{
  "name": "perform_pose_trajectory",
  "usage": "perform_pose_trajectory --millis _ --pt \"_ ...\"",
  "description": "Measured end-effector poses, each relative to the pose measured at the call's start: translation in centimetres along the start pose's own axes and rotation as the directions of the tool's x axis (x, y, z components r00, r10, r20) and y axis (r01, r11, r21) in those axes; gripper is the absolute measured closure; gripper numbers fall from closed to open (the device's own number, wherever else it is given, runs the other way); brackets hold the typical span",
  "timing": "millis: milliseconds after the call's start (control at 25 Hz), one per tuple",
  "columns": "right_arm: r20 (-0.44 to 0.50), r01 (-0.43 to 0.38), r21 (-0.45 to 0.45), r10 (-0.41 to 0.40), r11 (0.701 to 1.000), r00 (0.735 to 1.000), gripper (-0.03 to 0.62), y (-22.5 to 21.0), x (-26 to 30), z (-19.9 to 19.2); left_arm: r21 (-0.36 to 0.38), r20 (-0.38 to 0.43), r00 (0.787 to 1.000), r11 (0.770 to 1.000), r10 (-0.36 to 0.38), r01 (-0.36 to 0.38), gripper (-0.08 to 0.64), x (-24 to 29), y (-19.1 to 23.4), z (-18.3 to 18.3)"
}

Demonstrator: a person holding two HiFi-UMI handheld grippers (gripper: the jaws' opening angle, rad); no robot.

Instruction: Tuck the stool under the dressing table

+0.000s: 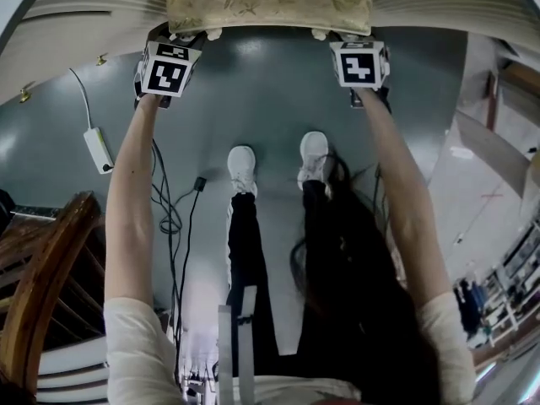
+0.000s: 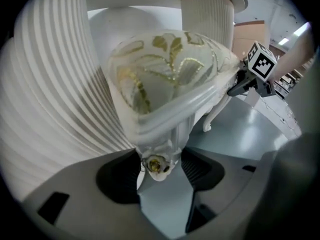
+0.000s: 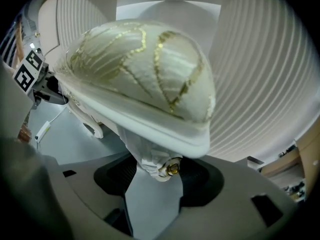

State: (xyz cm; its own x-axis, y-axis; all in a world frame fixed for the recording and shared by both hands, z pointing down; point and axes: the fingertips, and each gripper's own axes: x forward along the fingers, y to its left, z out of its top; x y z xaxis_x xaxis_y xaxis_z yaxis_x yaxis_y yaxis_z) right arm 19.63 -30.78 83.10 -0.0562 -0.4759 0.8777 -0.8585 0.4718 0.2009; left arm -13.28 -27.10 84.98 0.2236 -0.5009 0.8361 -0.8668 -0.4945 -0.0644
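Note:
The stool (image 1: 270, 2) has a gold-patterned cushion and white carved legs, and it stands at the top of the head view between the dressing table's ribbed white sides (image 1: 84, 7). My left gripper (image 1: 175, 37) is shut on the stool's near left corner leg, and the right gripper (image 1: 356, 39) on its near right corner leg. In the left gripper view the leg top with a gold rosette (image 2: 156, 164) sits pinched between the jaws of the gripper (image 2: 159, 161). The right gripper view shows the same kind of hold (image 3: 160, 168) under the cushion (image 3: 145, 69).
A white power adapter (image 1: 97, 148) and black cables (image 1: 169, 218) lie on the grey floor at left. A wooden chair (image 1: 42, 285) stands at the lower left. The person's white shoes (image 1: 242, 167) are just behind the stool. Ribbed table panels (image 2: 50, 94) (image 3: 270, 74) flank the stool closely.

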Motion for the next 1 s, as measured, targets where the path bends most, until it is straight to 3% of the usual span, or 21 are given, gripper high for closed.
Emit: perform_pose_trajectory --millis 120,640,840,1000 --pt "-0.002 -0.011 -0.013 0.011 1.000 1.000 0.336 0.2 1.1 0.4 -0.024 0.004 1.000 1.000 0.020 -0.020 0.305 0.4 0.3 -0.3" --pt "0.005 0.023 -0.026 -0.023 0.999 1.000 0.336 -0.4 1.7 1.7 -0.009 -0.026 0.999 1.000 0.028 -0.029 0.305 0.9 1.8 0.8" --pt "0.006 0.019 -0.022 -0.019 1.000 1.000 0.334 -0.2 1.6 1.5 -0.064 -0.023 0.999 0.997 0.048 -0.049 0.305 0.9 1.7 0.6" --pt "0.035 0.066 0.020 -0.067 0.998 0.997 0.334 -0.3 1.3 1.7 -0.124 -0.034 0.998 0.991 0.053 -0.057 0.305 0.2 1.4 0.2"
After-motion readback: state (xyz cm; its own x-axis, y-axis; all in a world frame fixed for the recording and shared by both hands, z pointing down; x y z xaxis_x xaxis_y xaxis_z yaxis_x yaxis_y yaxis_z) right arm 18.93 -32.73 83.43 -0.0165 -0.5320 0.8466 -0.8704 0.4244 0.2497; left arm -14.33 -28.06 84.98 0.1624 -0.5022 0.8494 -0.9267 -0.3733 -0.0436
